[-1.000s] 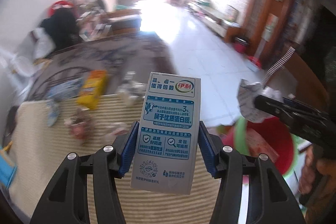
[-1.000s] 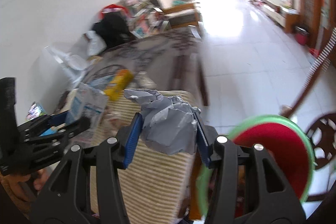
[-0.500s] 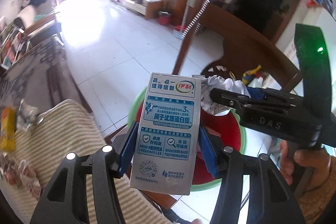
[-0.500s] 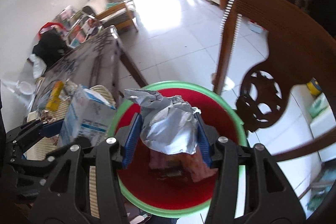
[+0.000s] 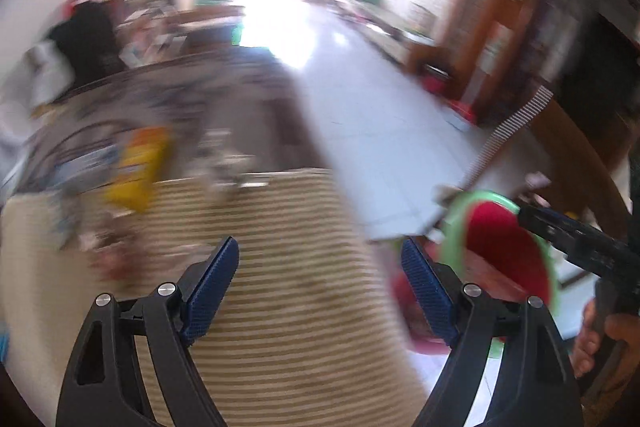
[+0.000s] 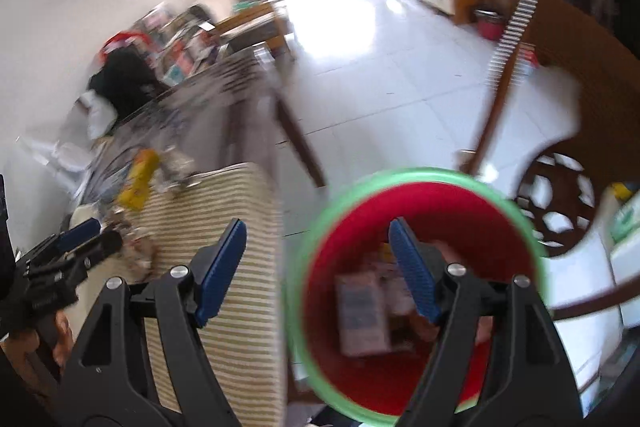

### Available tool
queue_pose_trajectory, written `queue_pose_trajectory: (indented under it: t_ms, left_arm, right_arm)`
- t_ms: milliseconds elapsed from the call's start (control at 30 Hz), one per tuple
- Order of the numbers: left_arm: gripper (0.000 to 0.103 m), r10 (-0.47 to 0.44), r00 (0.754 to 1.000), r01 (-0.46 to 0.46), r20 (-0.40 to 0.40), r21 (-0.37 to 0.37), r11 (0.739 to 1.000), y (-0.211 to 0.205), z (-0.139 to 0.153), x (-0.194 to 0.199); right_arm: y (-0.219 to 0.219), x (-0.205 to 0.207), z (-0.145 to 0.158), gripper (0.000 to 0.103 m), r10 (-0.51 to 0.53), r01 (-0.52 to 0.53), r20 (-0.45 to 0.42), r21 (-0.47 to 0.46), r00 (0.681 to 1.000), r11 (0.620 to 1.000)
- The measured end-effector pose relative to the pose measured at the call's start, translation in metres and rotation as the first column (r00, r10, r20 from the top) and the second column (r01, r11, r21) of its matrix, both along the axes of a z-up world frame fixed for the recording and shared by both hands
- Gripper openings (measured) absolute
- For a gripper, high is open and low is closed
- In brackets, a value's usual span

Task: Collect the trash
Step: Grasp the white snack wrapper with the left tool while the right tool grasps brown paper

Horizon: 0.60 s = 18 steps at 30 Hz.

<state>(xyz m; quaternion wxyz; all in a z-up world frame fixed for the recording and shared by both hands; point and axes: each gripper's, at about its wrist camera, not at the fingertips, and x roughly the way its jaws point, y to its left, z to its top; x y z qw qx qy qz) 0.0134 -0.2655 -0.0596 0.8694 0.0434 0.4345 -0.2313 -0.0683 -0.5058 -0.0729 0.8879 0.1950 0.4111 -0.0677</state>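
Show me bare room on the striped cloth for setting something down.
Free: the striped cloth near the left tongs, out to its floor-side edge. Crowded: its far left, around the yellow pack and blurred wrappers.

The striped mat (image 6: 224,267) lies on the table, left of the bin (image 6: 420,187), which stands beside the table's edge. A carton (image 6: 360,311) lies inside the bin among other trash. Wrappers and a packet (image 6: 138,183) sit at the mat's far edge. A wooden chair (image 6: 568,131) stands behind and right of the bin.
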Motion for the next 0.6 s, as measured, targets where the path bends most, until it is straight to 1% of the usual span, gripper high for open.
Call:
queue_pose_trajectory:
  t_ms: [33, 67, 100, 167, 300, 367, 467, 500, 600]
  left_arm:
    - [0.08, 0.055, 0.998, -0.055, 0.003, 0.006, 0.998, 0.024, -0.001, 0.006]
    - [0.08, 0.091, 0.996, -0.091, 0.002, 0.011, 0.996, 0.039, -0.003, 0.016]
    - [0.08, 0.151, 0.989, -0.15, -0.002, 0.016, 0.988, 0.065, -0.006, 0.021]
    - [0.08, 0.243, 0.97, -0.242, -0.019, 0.026, 0.97, 0.11, -0.012, 0.027]
    - [0.079, 0.363, 0.931, -0.361, -0.042, 0.044, 0.931, 0.181, -0.025, 0.032]
    - [0.08, 0.41, 0.91, -0.407, -0.064, 0.057, 0.912, 0.219, -0.036, 0.037]
    - [0.08, 0.45, 0.888, -0.447, -0.092, 0.057, 0.893, 0.258, -0.048, 0.045]
    - [0.079, 0.458, 0.883, -0.454, -0.101, 0.056, 0.889, 0.272, -0.052, 0.048]
    - [0.079, 0.456, 0.883, -0.452, -0.113, 0.059, 0.89, 0.296, -0.06, 0.06]
  right_arm:
    - [0.015, 0.01, 0.001, 0.072, 0.033, -0.033, 0.001, 0.003, 0.999, 0.999]
    - [0.033, 0.021, 0.0, 0.072, 0.075, -0.075, 0.001, 0.007, 0.997, 0.997]
    - [0.047, 0.028, 0.0, 0.072, 0.104, -0.104, 0.001, 0.011, 0.995, 0.995]
    - [0.091, 0.052, 0.0, 0.072, 0.193, -0.193, 0.001, 0.02, 0.981, 0.981]
    - [0.165, 0.091, 0.002, 0.077, 0.333, -0.333, 0.012, 0.024, 0.943, 0.943]
    - [0.206, 0.114, -0.001, 0.078, 0.394, -0.394, 0.005, 0.026, 0.919, 0.919]
    - [0.246, 0.142, -0.012, 0.078, 0.433, -0.433, -0.021, 0.037, 0.901, 0.901]
    - [0.26, 0.157, -0.02, 0.078, 0.44, -0.438, -0.041, 0.044, 0.897, 0.898]
    - [0.289, 0.185, -0.043, 0.078, 0.442, -0.437, -0.102, 0.064, 0.891, 0.897]
